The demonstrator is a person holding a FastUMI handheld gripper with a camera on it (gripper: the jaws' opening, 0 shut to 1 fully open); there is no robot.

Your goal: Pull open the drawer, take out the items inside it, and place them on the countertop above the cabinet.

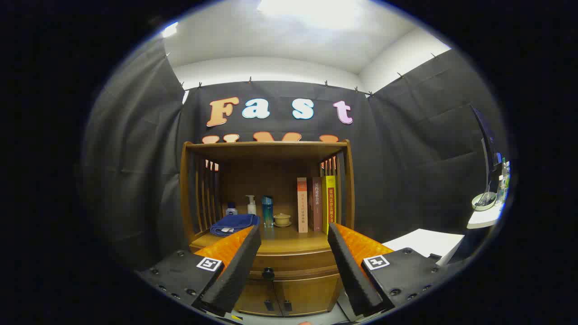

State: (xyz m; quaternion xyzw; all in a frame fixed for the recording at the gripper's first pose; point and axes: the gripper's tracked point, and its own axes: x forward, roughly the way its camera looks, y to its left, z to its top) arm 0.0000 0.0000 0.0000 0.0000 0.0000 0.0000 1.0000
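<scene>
A wooden cabinet (271,289) stands ahead of me against the booth wall. Its drawer (293,266) is closed, with a dark round knob (268,273) on the front. My gripper (293,234) is open, held a little way back from the cabinet, and the knob shows between the two fingers, closer to the left one. Nothing is between the fingers. The countertop (289,241) above the drawer carries a folded blue cloth (234,224), small bottles (251,205), a blue tumbler (267,211), a small lidded cup (282,220) and three upright books (316,204).
A shelf hutch with slatted sides (266,149) rises over the countertop. Two lower doors (282,295) with dark handles sit under the drawer. To the right are a white table (429,241) and a desk corner with a bowl (484,201) and a monitor (485,135).
</scene>
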